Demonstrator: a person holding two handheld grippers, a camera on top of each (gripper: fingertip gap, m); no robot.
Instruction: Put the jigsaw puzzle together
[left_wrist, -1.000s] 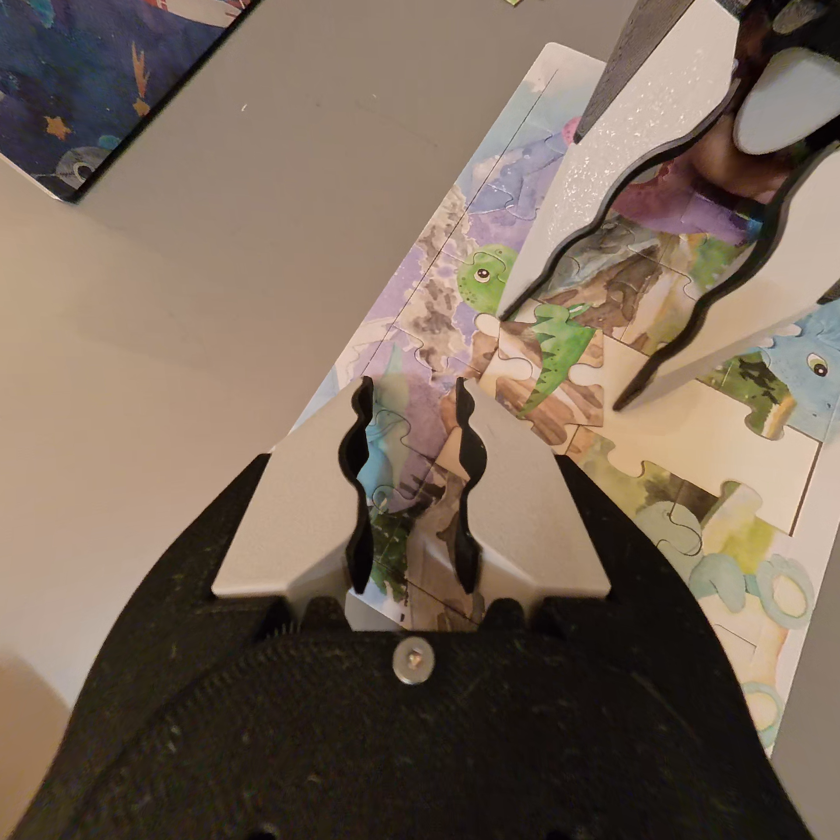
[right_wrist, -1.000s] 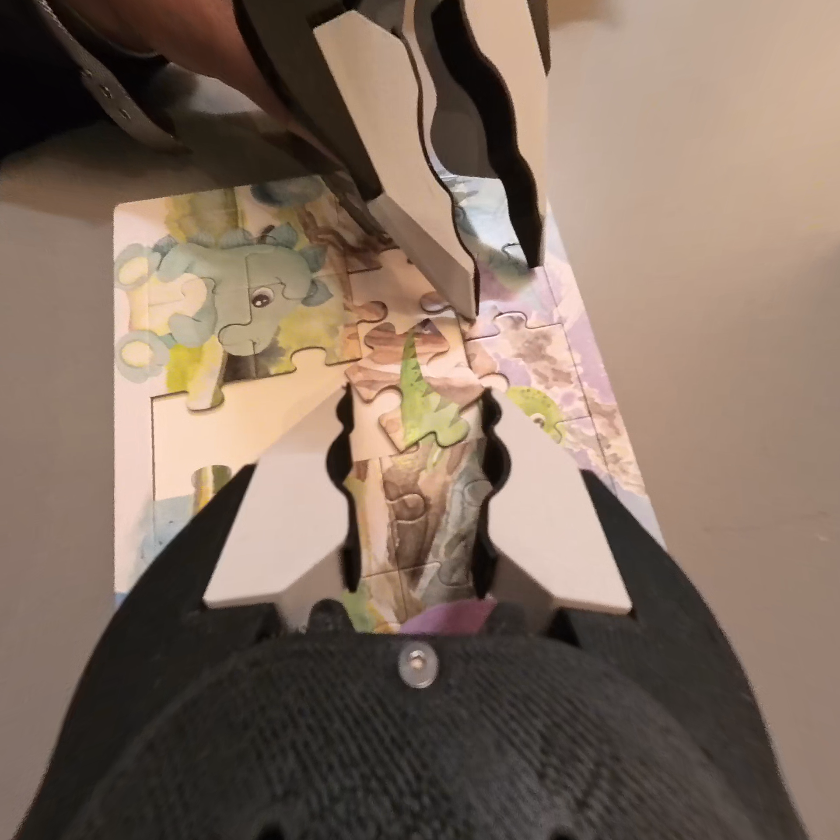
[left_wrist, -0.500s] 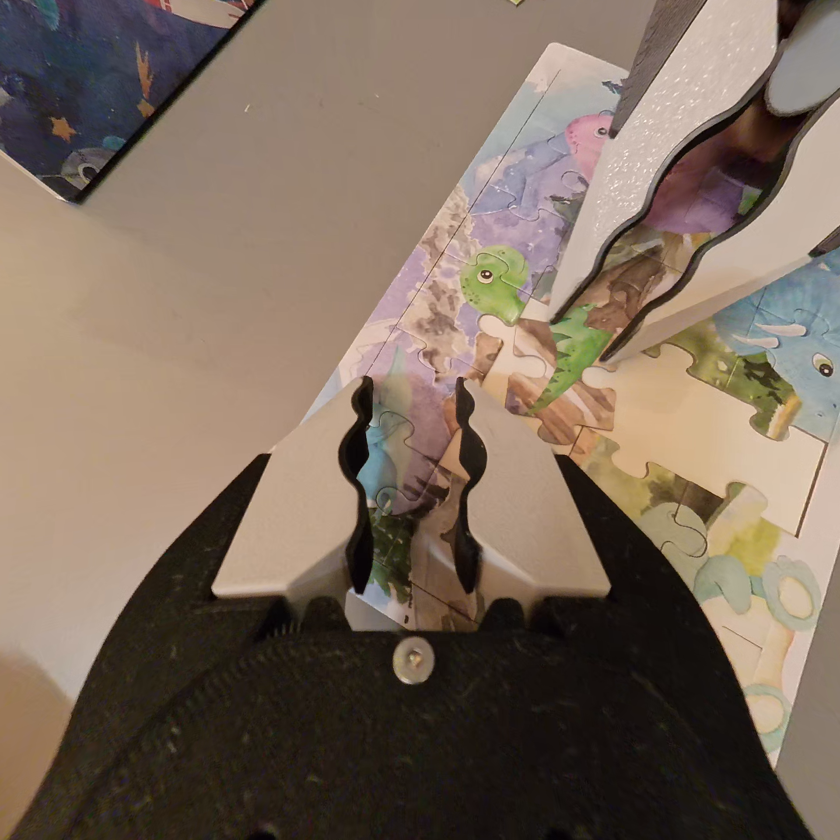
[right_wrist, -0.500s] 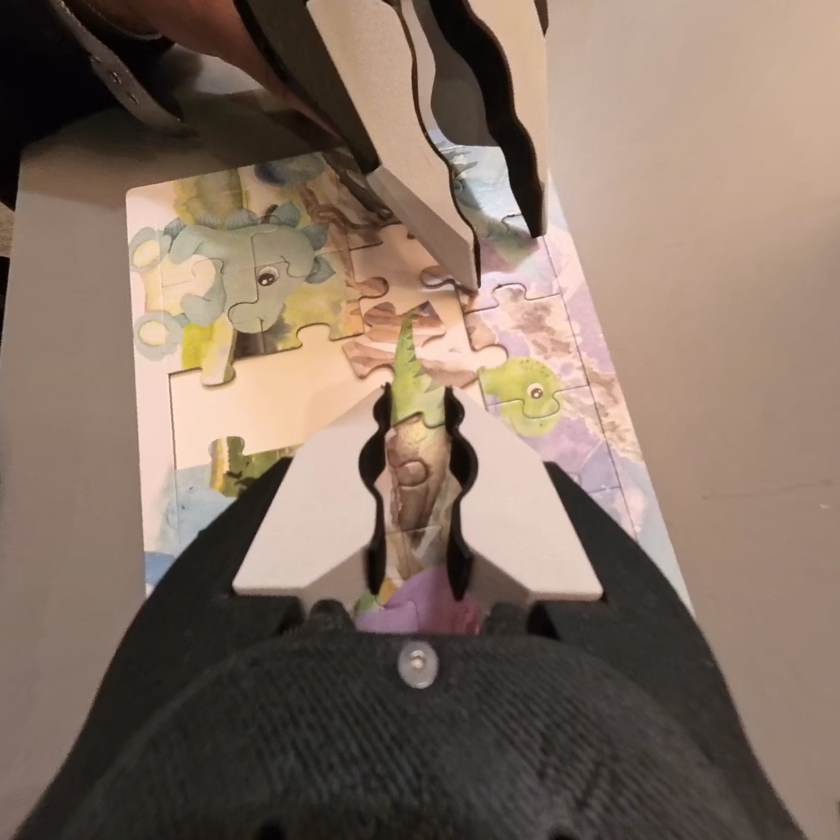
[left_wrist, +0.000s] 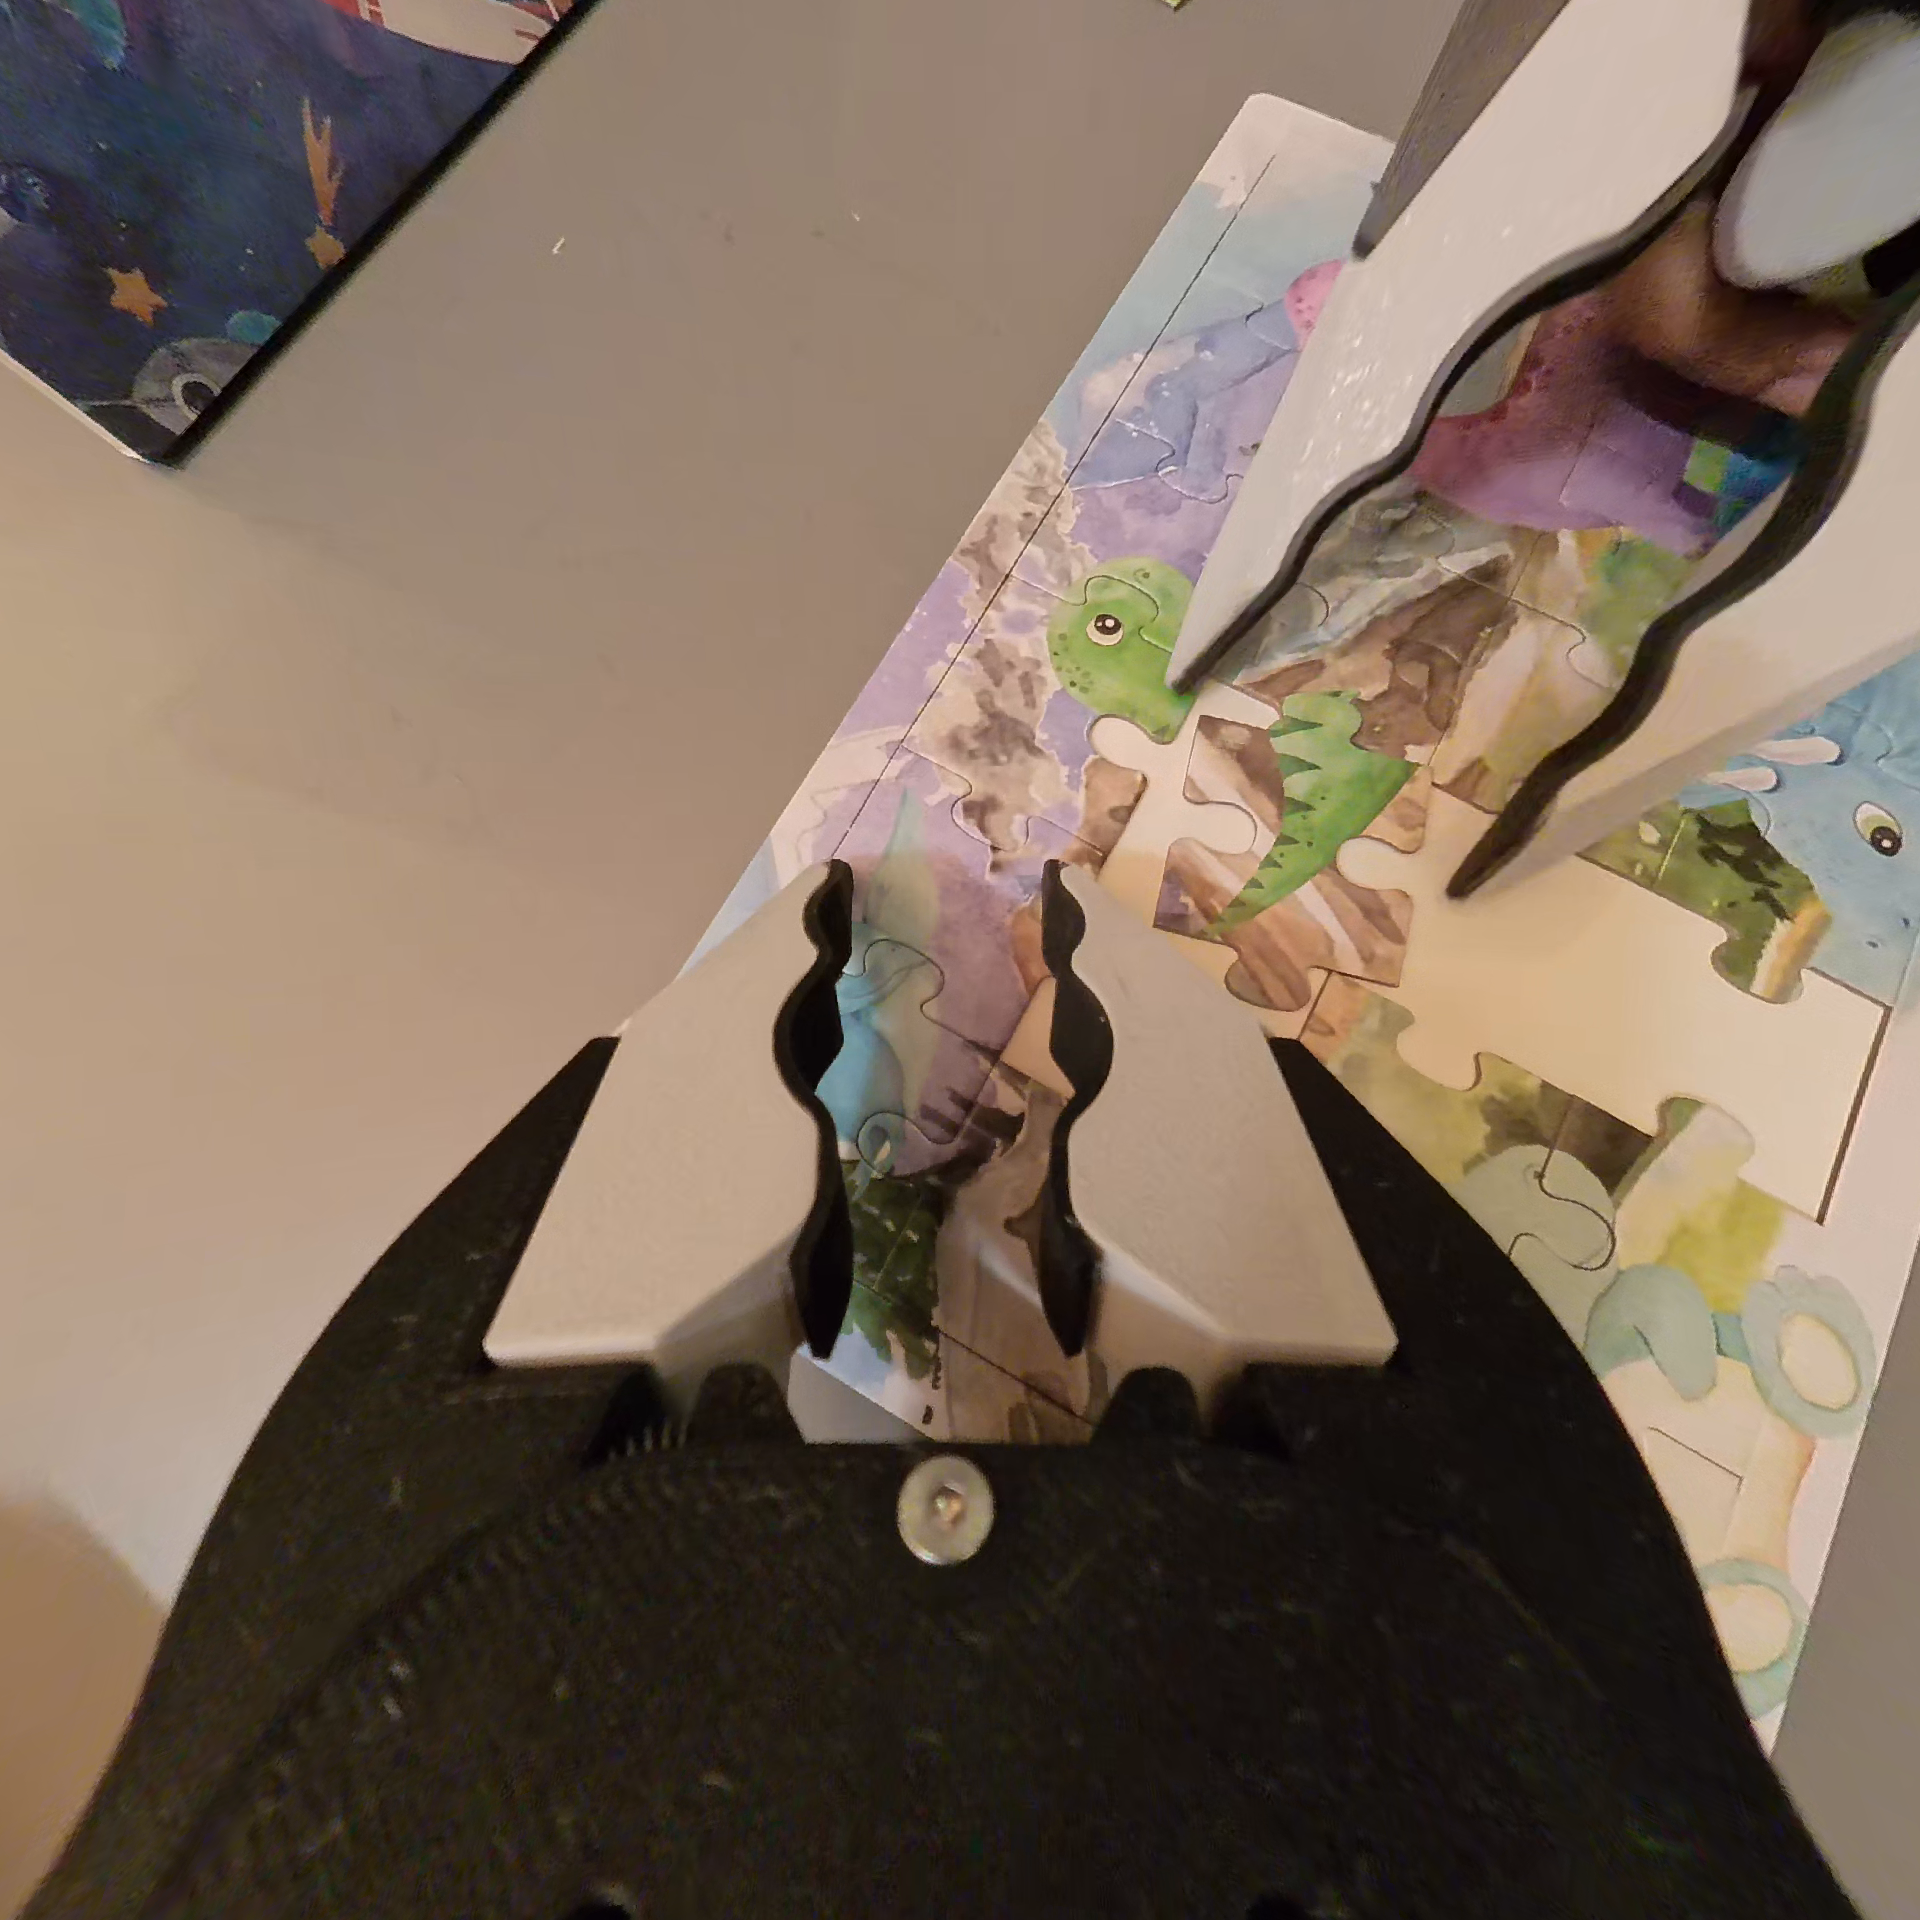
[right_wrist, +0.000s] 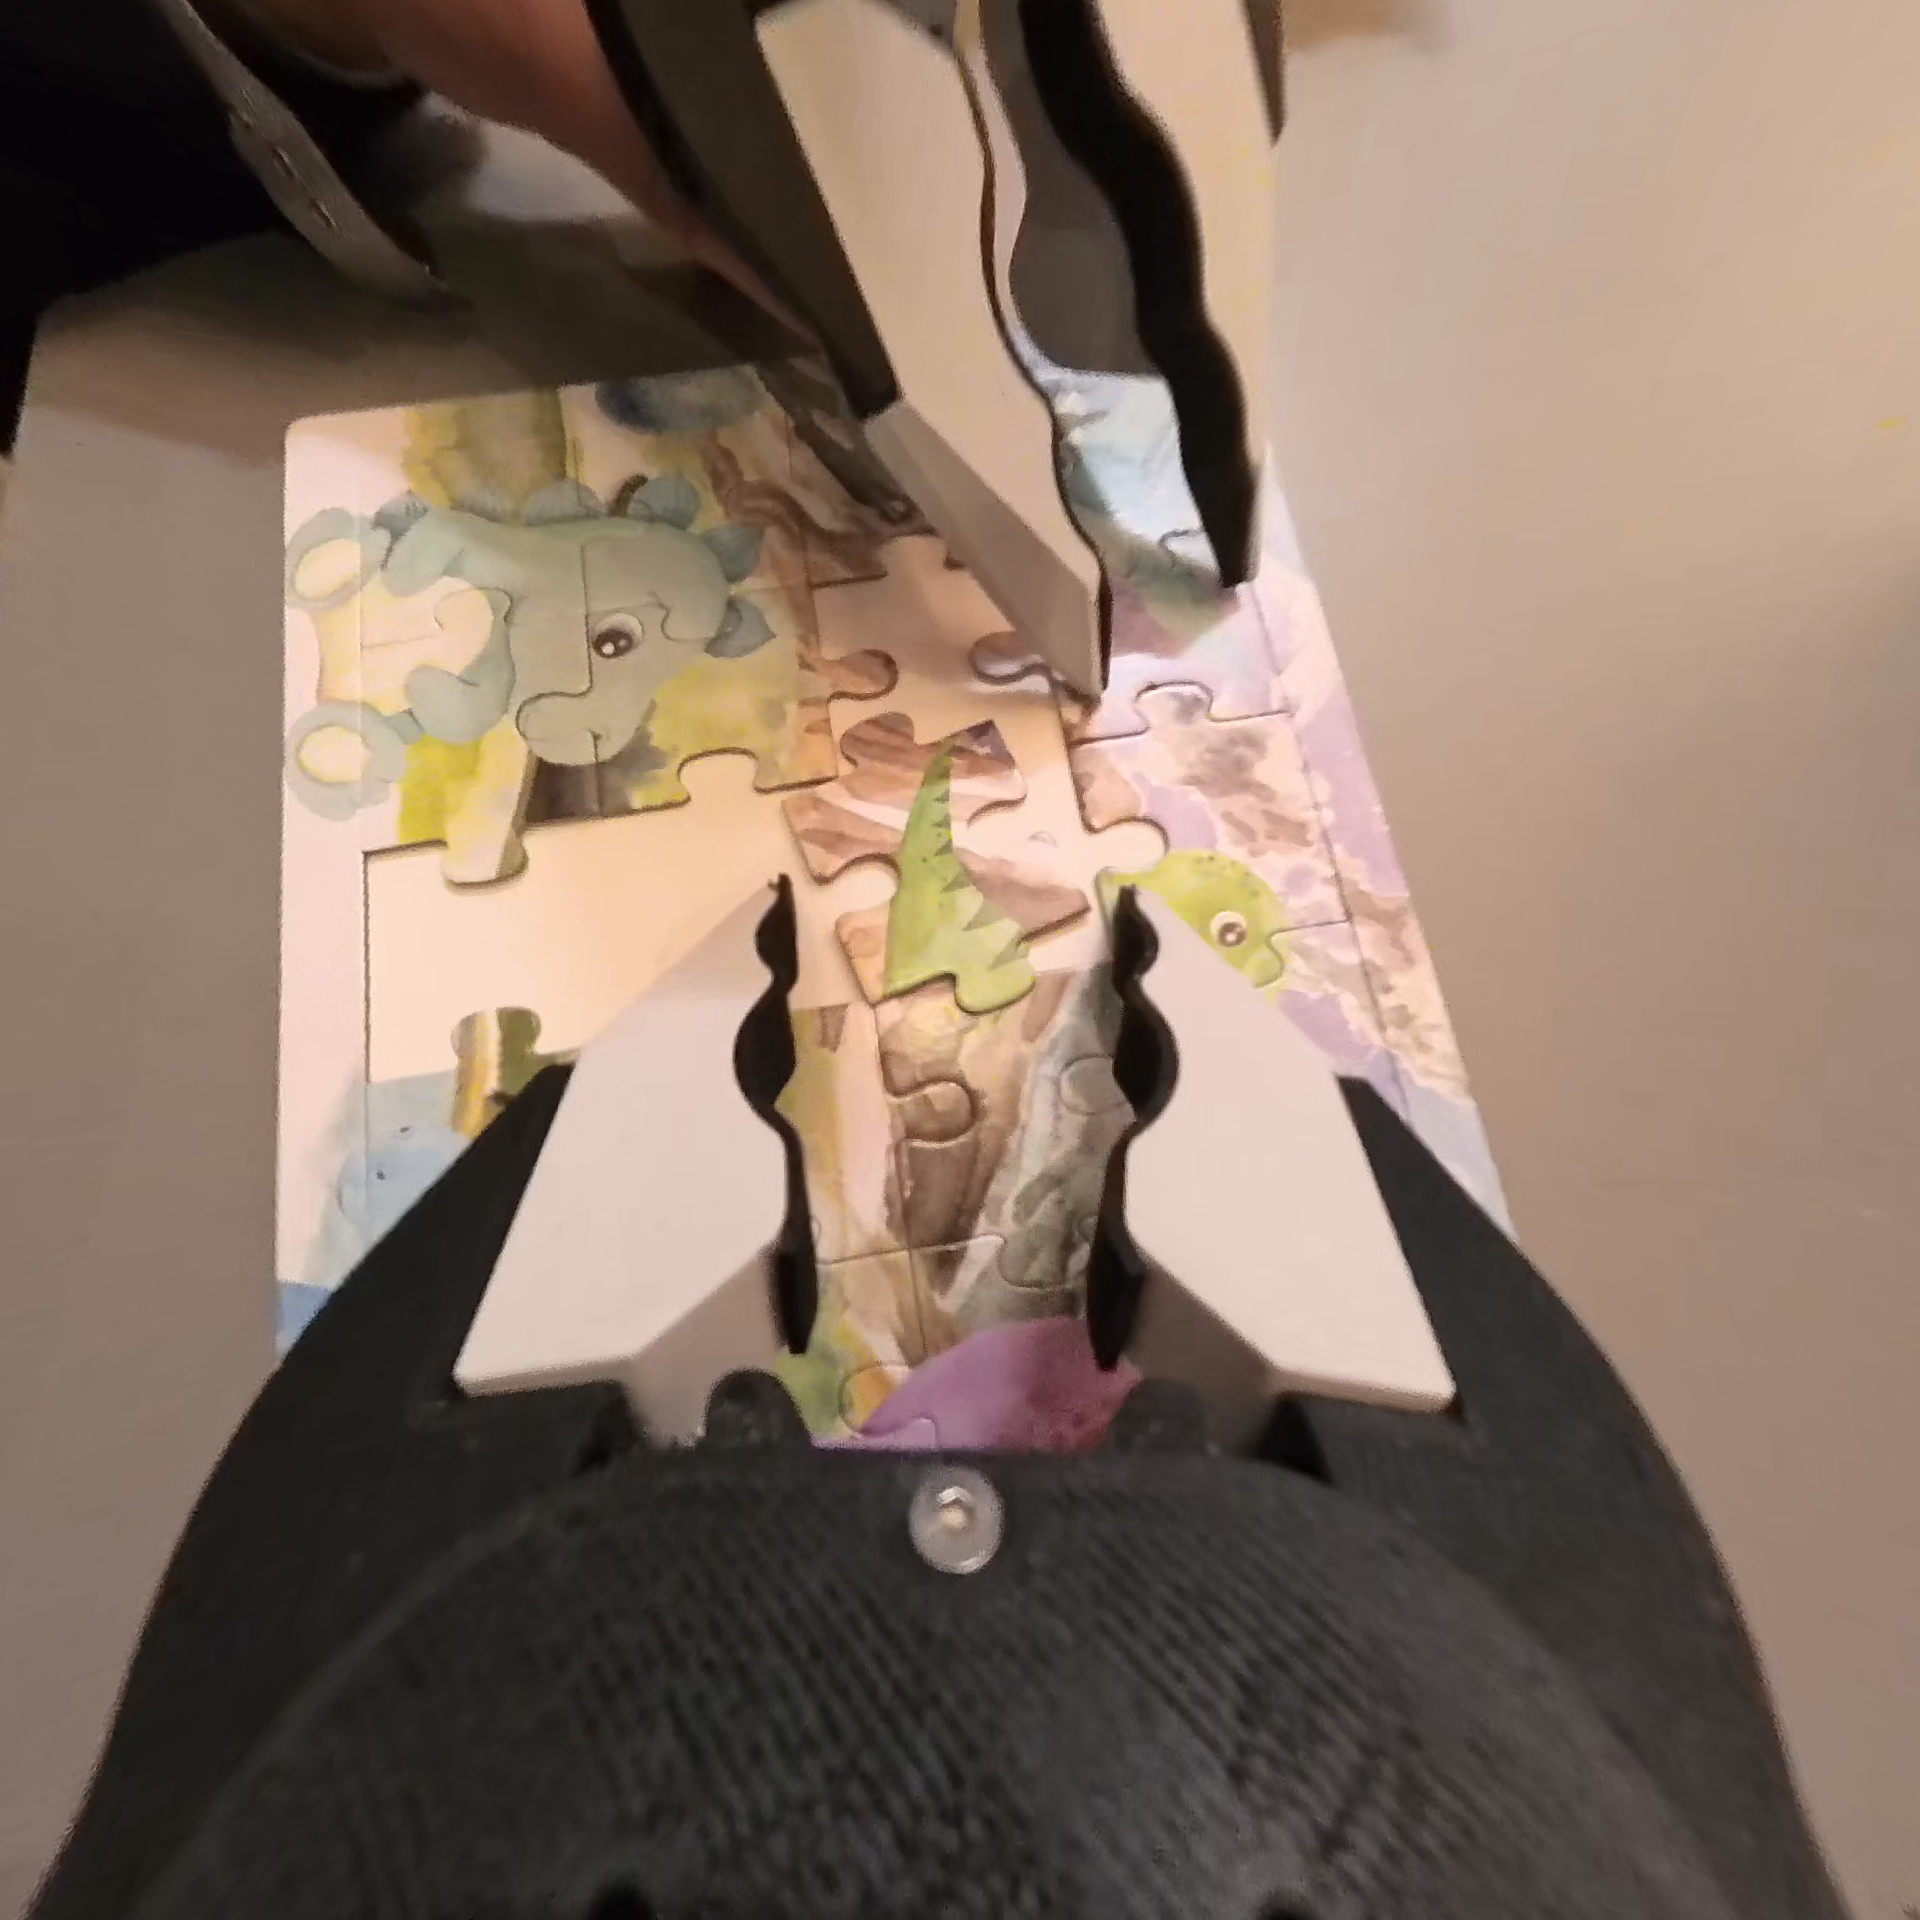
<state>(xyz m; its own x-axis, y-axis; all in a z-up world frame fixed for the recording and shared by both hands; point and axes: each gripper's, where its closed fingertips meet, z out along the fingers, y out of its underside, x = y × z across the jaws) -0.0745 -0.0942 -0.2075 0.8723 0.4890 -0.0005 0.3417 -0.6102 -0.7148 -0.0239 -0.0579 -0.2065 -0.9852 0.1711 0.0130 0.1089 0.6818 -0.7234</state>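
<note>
Between my two grippers lies the loose piece (left_wrist: 1294, 862), brown rock with a green spiky tail, resting slightly askew on a pale, unfilled part of the puzzle board (left_wrist: 1621, 966). My right gripper (right_wrist: 951, 894) has its jaws wide apart and holds nothing; the loose piece (right_wrist: 935, 862) sits just ahead of and between their tips, touched by neither as far as I can see. One tip of the right gripper (left_wrist: 1320, 790), seen from the left wrist camera, stands at the green dinosaur head (left_wrist: 1117, 649), the other beyond the piece's far edge on bare board. My left gripper (left_wrist: 940, 894) shows jaws moderately apart and empty, poised over joined pieces at the board's near corner; the loose piece lies ahead of them and to the right. From the right wrist camera, the left gripper (right_wrist: 1164, 623) points down at the board, one tip close to the far corner of the loose piece. To the left of the right jaws, a joined teal dinosaur (right_wrist: 582, 644) fills the board's corner. Far ahead and left of the left jaws, a dark blue picture board (left_wrist: 187, 208) lies on the desk (left_wrist: 520, 675).
</note>
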